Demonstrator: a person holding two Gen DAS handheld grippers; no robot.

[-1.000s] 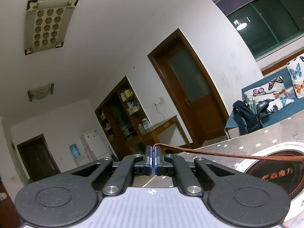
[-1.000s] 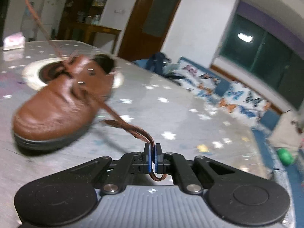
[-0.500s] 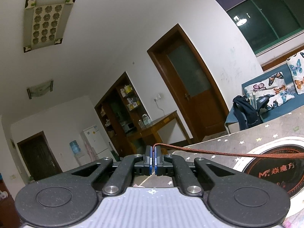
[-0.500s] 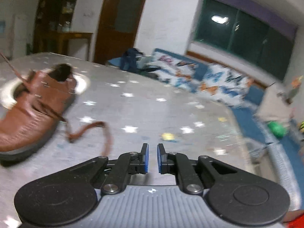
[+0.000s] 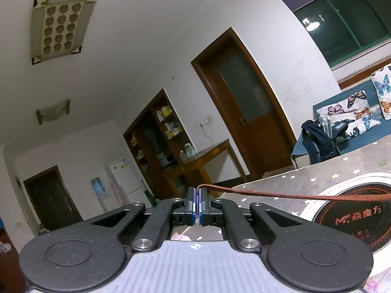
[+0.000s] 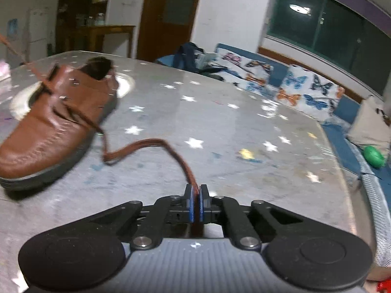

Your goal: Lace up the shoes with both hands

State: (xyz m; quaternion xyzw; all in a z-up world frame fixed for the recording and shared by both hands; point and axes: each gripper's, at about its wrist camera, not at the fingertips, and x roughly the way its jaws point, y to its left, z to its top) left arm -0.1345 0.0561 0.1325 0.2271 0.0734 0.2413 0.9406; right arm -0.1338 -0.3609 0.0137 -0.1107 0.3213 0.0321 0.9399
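One brown leather shoe (image 6: pixel 52 124), one brown lace with two ends, two grippers clamped on them.

The left gripper (image 5: pixel 196 196) pinches one lace end (image 5: pixel 281 196), stretched taut rightward over a round black cooktop (image 5: pixel 361 217). The right gripper (image 6: pixel 195 195) pinches the other lace end (image 6: pixel 156 146), which loops slack across the star-patterned table (image 6: pixel 232 127). The shoe rests at the table's left, glossy, dark-soled, slightly blurred. Butterfly cushions (image 6: pixel 305 92) line the sofa behind.

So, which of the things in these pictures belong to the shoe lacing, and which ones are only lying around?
Part of the job:
- brown shoe
- lace
- left hand-held gripper, shut on one lace end
- right hand-held gripper, shut on the other lace end

Only lying around:
- round black hob plate
- butterfly cushions
- green ball
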